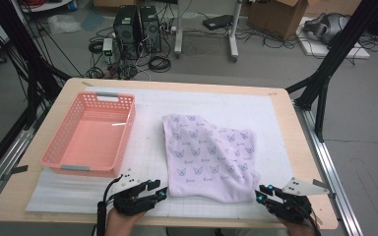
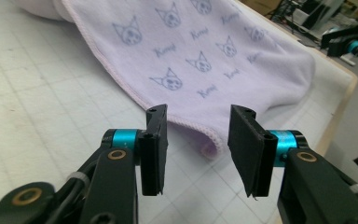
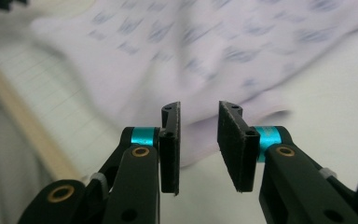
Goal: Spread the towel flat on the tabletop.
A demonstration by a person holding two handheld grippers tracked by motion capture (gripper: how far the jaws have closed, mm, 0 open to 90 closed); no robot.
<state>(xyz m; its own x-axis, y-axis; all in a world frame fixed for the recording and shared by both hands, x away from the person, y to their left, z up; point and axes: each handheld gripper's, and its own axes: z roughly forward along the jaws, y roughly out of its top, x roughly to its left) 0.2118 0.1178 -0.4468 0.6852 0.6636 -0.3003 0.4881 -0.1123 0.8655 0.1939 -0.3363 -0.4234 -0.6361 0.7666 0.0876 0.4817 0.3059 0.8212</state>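
Lilac cat-print towel (image 1: 208, 155) lay folded mid-mat beside pink basket (image 1: 89, 132); left gripper (image 1: 158, 191) and right gripper (image 1: 262, 192) stood part-open, empty, flanking its near corners, seemingly to pinch them.

cloth (image 1: 207, 150): pale lilac, blue cat-face print
basket (image 1: 59, 147): salmon pink
mat (image 1: 152, 162): white, faint grid
counter (image 1: 10, 201): light wood

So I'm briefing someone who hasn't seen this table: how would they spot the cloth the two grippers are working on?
On the white gridded mat covering the wooden table, look right of the pink plastic basket. The folded cloth lies flat there, its near edge between the left gripper and right gripper. It is the only fabric there: pale lilac with small cat faces and script words.
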